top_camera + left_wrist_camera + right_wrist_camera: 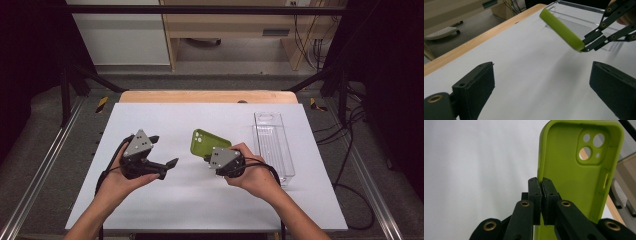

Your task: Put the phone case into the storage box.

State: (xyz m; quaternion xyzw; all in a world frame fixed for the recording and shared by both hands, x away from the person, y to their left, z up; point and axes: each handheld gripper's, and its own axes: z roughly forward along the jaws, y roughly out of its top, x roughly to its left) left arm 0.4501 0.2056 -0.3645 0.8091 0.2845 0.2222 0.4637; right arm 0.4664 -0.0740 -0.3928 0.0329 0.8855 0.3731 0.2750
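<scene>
Two forearms enter from the near edge of the table (150, 210), each hand carrying a gripper. Left gripper (161, 150): jaws spread wide with nothing between them; in the left gripper view its two black pads (477, 87) stand far apart over bare white tabletop. Right gripper (207, 158): jaws pressed together, pinching one long side wall of the green phone case (207, 142). In the right gripper view the two fingertips (535, 192) meet on that wall, one pad on its outer face and one inside the shell, near the end away from the camera cutout. Beyond the fingertips the case extends away from the hand, its open inner side facing the lens and its camera cutout at the far end. Seen from the left gripper view, the case (561, 30) appears edge-on and tilted, lifted clear of the table, ahead of and above the open left pads and well apart from them. Clear plastic tray (272, 145): lies on the table just beyond the right hand's outer side, lengthwise.
</scene>
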